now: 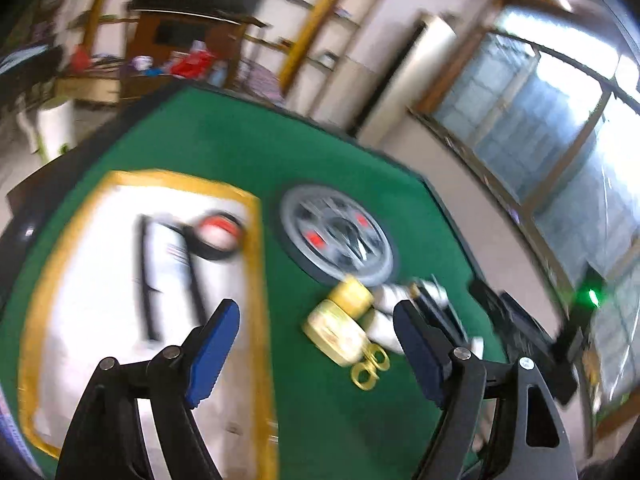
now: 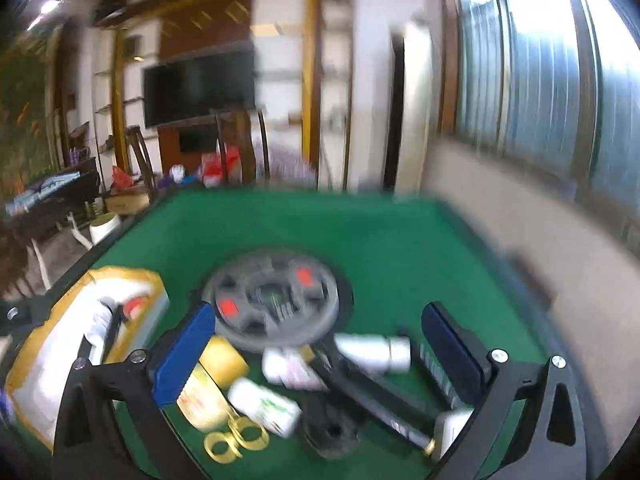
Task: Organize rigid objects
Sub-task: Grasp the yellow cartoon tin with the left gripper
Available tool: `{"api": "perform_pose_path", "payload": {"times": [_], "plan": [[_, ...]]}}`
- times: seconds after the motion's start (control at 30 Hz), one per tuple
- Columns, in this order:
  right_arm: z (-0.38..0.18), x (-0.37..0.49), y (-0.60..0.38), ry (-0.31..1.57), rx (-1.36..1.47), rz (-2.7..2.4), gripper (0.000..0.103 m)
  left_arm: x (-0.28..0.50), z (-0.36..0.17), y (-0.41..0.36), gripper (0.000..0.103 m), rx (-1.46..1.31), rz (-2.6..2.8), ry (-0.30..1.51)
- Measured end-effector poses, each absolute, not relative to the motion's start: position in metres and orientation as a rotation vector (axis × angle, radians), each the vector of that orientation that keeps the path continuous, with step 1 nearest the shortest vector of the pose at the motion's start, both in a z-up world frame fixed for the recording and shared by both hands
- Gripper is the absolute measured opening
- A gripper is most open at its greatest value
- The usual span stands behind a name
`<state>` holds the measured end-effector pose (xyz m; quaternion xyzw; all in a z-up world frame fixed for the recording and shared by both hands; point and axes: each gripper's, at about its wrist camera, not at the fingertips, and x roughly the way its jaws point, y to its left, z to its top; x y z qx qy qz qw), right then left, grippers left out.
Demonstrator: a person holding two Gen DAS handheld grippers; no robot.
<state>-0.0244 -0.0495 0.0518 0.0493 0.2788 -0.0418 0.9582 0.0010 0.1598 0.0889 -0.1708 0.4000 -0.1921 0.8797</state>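
Left wrist view, heavy motion blur: left gripper (image 1: 316, 344) jaws stand apart, nothing between the blue pads (image 1: 212, 356), hovering above the green table (image 1: 224, 148). White tray with yellow rim (image 1: 256, 264) sits left of centre; inside it a long black-and-white item (image 1: 168, 260) and a round red/white/black thing (image 1: 218, 236), too smeared to identify. Grey round disc with red marks (image 1: 336, 236) lies on the cloth just right of the tray. Nearer, a cluster: two yellow tape rolls (image 1: 340, 324), gold-handled scissors (image 1: 370, 366) touching them, white bottles (image 1: 390, 304) beside. Right gripper's black body (image 1: 520, 328) shows at the right edge. Right wrist view: right gripper (image 2: 316, 352) jaws wide apart, empty, over the clutter. Below it: yellow rolls (image 2: 212, 376), scissors (image 2: 236, 440), white bottles (image 2: 372, 350), a long black bar (image 2: 384, 404) lying diagonally. Disc (image 2: 272, 300) just beyond, tray (image 2: 80, 344) at left with items inside.
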Motion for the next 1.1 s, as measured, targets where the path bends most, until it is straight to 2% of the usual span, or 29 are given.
{"api": "perform_pose_path", "payload": {"times": [0.27, 0.5, 0.63, 0.73, 0.8, 0.9, 0.97, 1.1], "plan": [[0.000, -0.030, -0.162, 0.602, 0.444, -0.157, 0.103, 0.020, 0.047, 0.096, 0.082, -0.293, -0.353, 0.984], [-0.006, -0.028, -0.162, 0.645, 0.504, -0.086, 0.103, 0.033, 0.030, 0.066, 0.082, -0.093, -0.288, 0.927], [-0.006, -0.029, -0.160, 0.641, 0.522, -0.067, 0.103, 0.043, 0.030, 0.065, 0.082, -0.139, -0.328, 0.906], [-0.007, -0.026, -0.159, 0.648, 0.520, -0.071, 0.103, 0.045, 0.028, 0.058, 0.082, -0.234, -0.473, 0.978], [-0.006, -0.028, -0.159, 0.660, 0.515, -0.083, 0.103, 0.037, 0.030, 0.050, 0.082, -0.179, -0.512, 0.981], [-0.005, -0.026, -0.156, 0.669, 0.515, -0.089, 0.103, 0.015, 0.031, 0.035, 0.075, -0.128, -0.683, 1.036], [-0.007, -0.024, -0.155, 0.675, 0.508, -0.095, 0.103, -0.007, 0.035, 0.024, 0.075, -0.011, -0.709, 1.015], [-0.009, -0.024, -0.154, 0.684, 0.500, -0.101, 0.103, -0.030, 0.048, 0.016, 0.077, 0.232, -0.598, 0.854]]}}
